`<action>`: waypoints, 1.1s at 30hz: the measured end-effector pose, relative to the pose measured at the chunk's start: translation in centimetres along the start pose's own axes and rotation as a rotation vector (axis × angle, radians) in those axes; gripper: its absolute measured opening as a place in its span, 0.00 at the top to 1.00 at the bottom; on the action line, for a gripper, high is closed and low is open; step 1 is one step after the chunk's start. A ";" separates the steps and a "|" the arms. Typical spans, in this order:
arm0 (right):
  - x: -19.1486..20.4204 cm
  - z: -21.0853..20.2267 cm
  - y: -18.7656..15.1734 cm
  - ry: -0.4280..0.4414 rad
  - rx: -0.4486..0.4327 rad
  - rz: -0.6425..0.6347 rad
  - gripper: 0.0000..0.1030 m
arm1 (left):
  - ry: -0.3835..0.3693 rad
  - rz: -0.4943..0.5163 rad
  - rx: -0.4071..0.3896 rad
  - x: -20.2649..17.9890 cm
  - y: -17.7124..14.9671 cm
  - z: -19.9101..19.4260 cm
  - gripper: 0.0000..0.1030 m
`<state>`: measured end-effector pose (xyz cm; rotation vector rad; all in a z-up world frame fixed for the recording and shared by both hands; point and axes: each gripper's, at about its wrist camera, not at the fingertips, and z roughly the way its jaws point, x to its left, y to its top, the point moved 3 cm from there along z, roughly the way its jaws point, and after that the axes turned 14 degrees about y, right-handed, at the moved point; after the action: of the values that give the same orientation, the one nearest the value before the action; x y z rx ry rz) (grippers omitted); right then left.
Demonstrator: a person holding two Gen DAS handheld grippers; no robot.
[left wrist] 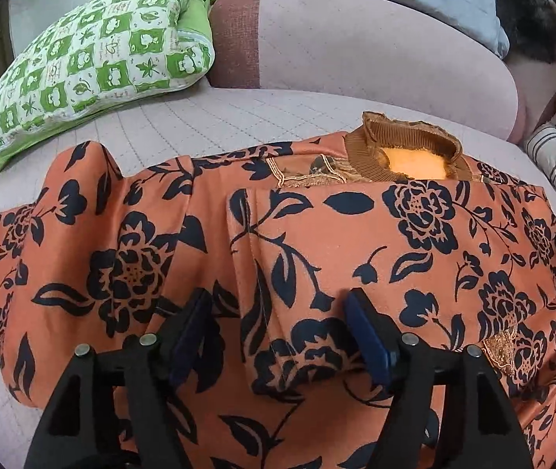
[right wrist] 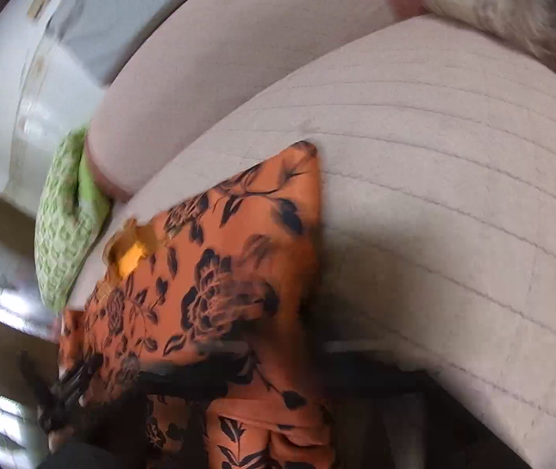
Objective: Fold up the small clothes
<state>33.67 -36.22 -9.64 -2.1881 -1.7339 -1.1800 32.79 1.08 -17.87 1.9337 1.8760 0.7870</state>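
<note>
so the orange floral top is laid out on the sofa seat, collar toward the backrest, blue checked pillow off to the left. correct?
Nearly. The pillow is green and white checked, not blue; the left wrist view shows it clearly. The rest holds: the orange floral top lies on the sofa seat, its brown ribbed collar toward the backrest.

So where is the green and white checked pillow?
In the left wrist view the green and white checked pillow leans at the far left of the pink sofa, behind the orange flowered top.

The left tongs had black angular plastic arms, blue rubber pads and four silver bolts at six o'clock.
</note>
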 end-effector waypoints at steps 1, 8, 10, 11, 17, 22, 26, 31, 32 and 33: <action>0.9 -0.1 0.2 -0.022 0.007 -0.047 0.92 | 0.002 0.002 0.000 0.1 0.1 0.0 0.30; 4.4 -2.8 1.1 -0.165 -0.114 -0.264 0.93 | -0.010 0.045 -0.035 -1.4 0.1 -0.6 0.30; 0.7 0.5 0.3 -0.225 -0.010 -0.207 0.92 | 0.006 0.056 -0.018 -1.8 -0.1 0.1 0.27; -0.8 0.8 -0.2 -0.203 -0.004 -0.174 0.87 | 0.005 0.051 -0.014 -1.7 0.1 0.0 0.27; 1.3 -4.9 -0.5 -0.136 -0.173 -0.095 0.58 | -0.017 0.035 -0.068 0.0 0.4 -2.5 0.27; 4.6 -5.3 -2.6 0.134 -0.104 -0.054 0.35 | 0.004 0.064 0.007 -0.7 -0.5 0.2 0.21; -0.1 -4.2 -4.5 0.064 -0.088 0.154 0.57 | -0.043 0.007 0.023 1.3 0.2 -2.4 0.22; 7.8 -8.9 -7.7 0.038 -0.172 -0.052 0.30 | -0.038 -0.146 -0.128 9.8 -0.9 -8.0 0.21; 8.9 -9.3 -9.3 0.062 -0.168 -0.089 0.29 | -0.051 -0.252 -0.104 13.3 -1.6 -8.1 0.21; 10.2 -9.5 -11.1 0.061 -0.163 -0.133 0.28 | -0.068 -0.328 -0.085 15.7 -2.1 -7.9 0.21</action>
<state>19.79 -29.40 -0.75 -2.1252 -1.8431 -1.4509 26.08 15.67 -10.43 1.5276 2.0121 0.6771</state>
